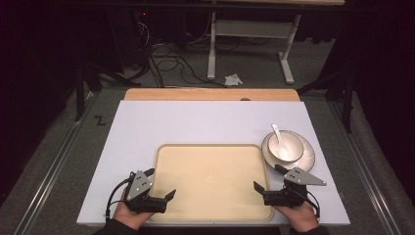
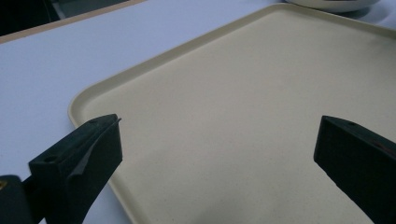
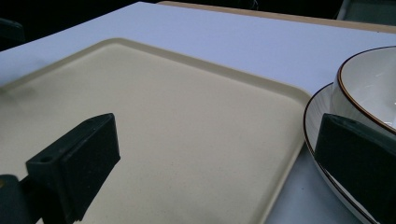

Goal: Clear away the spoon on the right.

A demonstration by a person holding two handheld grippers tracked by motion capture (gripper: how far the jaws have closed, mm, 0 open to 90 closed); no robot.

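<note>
Nothing had been lifted yet: the beige tray (image 1: 211,181) lay bare at the table's near edge, the left gripper (image 1: 161,183) and right gripper (image 1: 266,177) at its sides, jaws apart. Bowl (image 1: 286,145), spoon (image 1: 277,134) and plate (image 1: 306,159) probably awaited loading.

left claw (image 1: 159,185) agape, right claw (image 1: 268,178) agape

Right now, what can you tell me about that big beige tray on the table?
The tray is a wide, shallow, cream-beige rectangle with rounded corners and a low raised rim; it looks like matte plastic. It lies flat and bare on the white tabletop, near the person's edge. The plate sits just off its far right corner. Both open grippers hover by its near corners.
</note>
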